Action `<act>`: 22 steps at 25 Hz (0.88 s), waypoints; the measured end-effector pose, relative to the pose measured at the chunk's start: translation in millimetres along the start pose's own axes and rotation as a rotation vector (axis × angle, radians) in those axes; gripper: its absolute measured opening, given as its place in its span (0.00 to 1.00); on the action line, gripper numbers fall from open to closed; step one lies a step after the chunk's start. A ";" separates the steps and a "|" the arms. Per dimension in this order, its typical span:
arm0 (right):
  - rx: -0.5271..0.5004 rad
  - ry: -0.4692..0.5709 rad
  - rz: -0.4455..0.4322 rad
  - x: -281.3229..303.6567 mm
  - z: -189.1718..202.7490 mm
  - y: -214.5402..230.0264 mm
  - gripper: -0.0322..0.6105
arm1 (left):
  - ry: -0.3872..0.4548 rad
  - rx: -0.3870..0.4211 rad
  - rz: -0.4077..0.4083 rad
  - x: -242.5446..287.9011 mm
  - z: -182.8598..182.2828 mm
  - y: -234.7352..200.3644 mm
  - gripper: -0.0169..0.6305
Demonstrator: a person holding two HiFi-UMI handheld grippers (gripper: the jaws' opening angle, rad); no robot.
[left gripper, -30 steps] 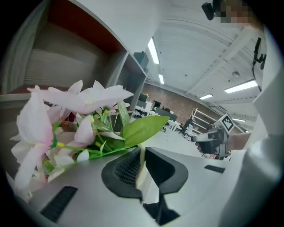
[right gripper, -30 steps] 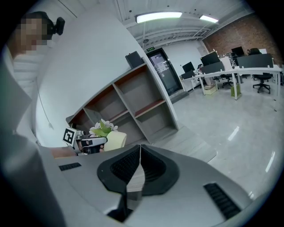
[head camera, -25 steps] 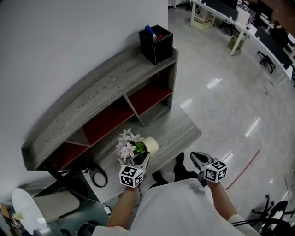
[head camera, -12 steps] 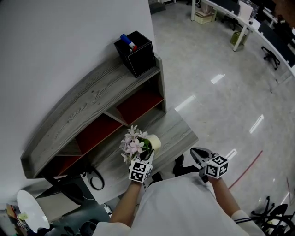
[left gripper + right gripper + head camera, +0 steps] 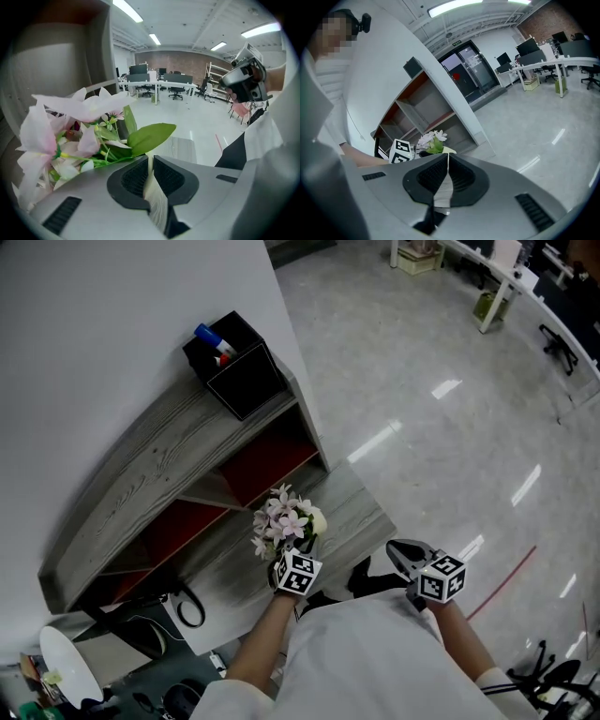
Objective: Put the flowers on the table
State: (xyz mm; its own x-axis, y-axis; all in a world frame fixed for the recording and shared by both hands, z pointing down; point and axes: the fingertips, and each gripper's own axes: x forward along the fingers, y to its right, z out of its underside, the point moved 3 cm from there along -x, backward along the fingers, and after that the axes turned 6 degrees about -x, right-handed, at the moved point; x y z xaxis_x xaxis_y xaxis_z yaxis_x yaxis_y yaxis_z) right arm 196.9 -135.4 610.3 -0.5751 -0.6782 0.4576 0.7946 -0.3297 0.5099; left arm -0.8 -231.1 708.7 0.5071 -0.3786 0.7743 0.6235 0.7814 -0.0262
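**Two grippers checked: flowers clamped in the left, right empty**

Head view. Found the left gripper at lower centre, closed on the flowers at the rim of the cream pot. Located the flowers over the grey wooden table, in front of the shelf unit. Unable to confirm whether the pot touches the tabletop. Noted the right gripper at lower right, well apart from the flowers, below and right of the table's corner. Logged a black box holding pens at upper left, on top of the shelf unit.

Left gripper view. Found the jaws narrowed to a thin slit, pinching a pale strip of the pot. Recorded pink blooms and green leaves across the left half, just ahead of the jaws. Sighted the table at centre beyond the leaves, and the right gripper at upper right.

Right gripper view. Found the jaws pressed together with nothing between. Sighted the flowers, small, just above the jaws at centre left, before the shelf unit.
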 end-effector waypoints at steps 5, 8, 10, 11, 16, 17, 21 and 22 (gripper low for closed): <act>0.017 -0.021 -0.004 -3.6 1.8 16.3 0.08 | -0.084 0.053 -0.010 39.9 -2.3 -0.6 0.10; 0.030 -0.029 0.002 -4.2 2.8 27.5 0.08 | -0.119 0.069 -0.024 61.0 -5.4 -5.9 0.10; 0.042 -0.033 0.007 -5.3 3.9 34.1 0.08 | -0.141 0.082 -0.026 74.9 -7.1 -8.2 0.10; 0.049 -0.037 0.009 -6.1 5.2 36.5 0.08 | -0.156 0.094 -0.024 81.9 -6.7 -8.3 0.10; 0.053 -0.063 0.008 -0.4 7.2 45.5 0.08 | -0.219 0.124 -0.026 115.0 -6.0 -13.3 0.10; 0.054 -0.064 0.006 1.9 6.2 46.7 0.08 | -0.226 0.118 -0.030 119.5 -6.1 -14.6 0.10; 0.061 -0.062 0.001 7.6 2.4 51.6 0.08 | -0.239 0.117 -0.037 130.2 -6.8 -12.9 0.10; 0.063 -0.061 0.001 8.5 1.6 53.2 0.08 | -0.239 0.120 -0.036 132.1 -6.8 -11.8 0.10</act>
State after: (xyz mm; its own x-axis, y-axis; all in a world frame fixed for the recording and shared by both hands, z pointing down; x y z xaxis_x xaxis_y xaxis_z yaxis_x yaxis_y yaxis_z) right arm 234.0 -157.6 642.5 -0.5866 -0.6365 0.5008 0.7824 -0.2857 0.5534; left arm 62.9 -293.8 807.0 0.3221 -0.2910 0.9009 0.5565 0.8280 0.0684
